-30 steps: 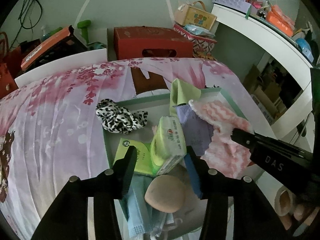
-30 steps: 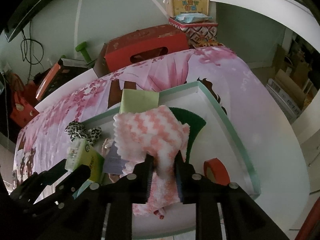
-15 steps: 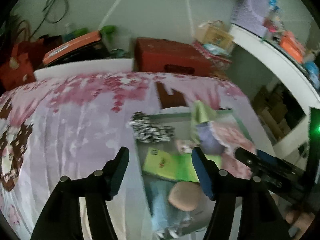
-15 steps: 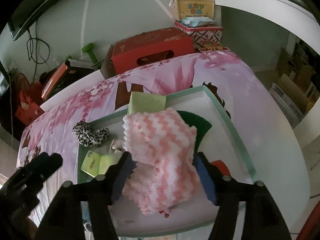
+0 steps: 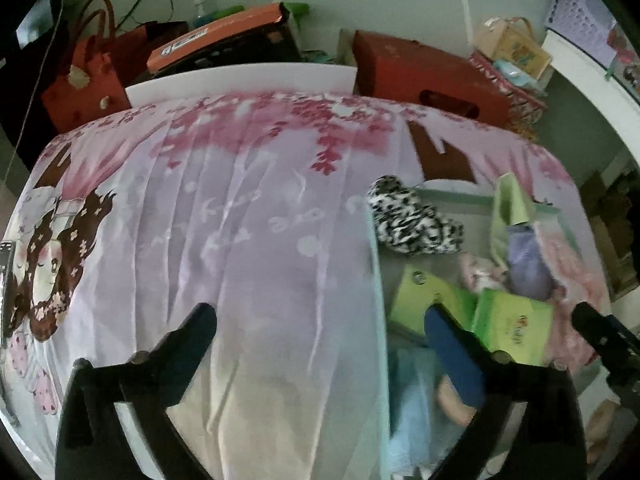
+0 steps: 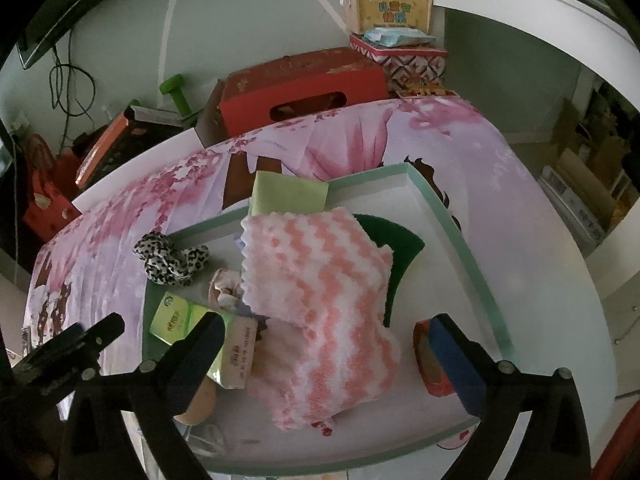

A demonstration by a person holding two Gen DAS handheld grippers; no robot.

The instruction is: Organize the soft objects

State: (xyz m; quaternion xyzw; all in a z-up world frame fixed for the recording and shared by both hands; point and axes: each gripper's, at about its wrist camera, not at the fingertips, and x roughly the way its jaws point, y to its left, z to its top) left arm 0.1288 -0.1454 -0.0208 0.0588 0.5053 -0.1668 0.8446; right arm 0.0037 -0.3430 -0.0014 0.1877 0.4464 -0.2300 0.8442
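A shallow tray with a pale green rim [image 6: 460,236] lies on a pink floral cloth [image 5: 240,220]. In it lie a pink-and-white zigzag cloth [image 6: 320,304], a leopard-print scrunchie [image 6: 170,258], green tissue packs [image 6: 180,322], a light green cloth [image 6: 288,196], a dark green pad [image 6: 394,240] and an orange tape roll [image 6: 428,356]. My right gripper [image 6: 326,336] is open and empty, just above the pink cloth. My left gripper [image 5: 320,320] is open and empty over the floral cloth, left of the tray [image 5: 376,264]. The scrunchie [image 5: 412,220] and tissue packs [image 5: 512,320] show at its right.
A red box [image 6: 300,92], an orange-lidded case [image 5: 224,40], a red bag [image 5: 80,84] and small printed boxes [image 6: 396,12] stand behind the table. A white shelf [image 6: 540,4] runs along the right. A tan sponge [image 6: 198,404] and blue mask [image 5: 412,420] lie at the tray's near-left end.
My right gripper let go of the pink zigzag cloth, which now lies in the tray, and opened wide. My left gripper opened, released the tissue pack and swung left over the floral cloth.
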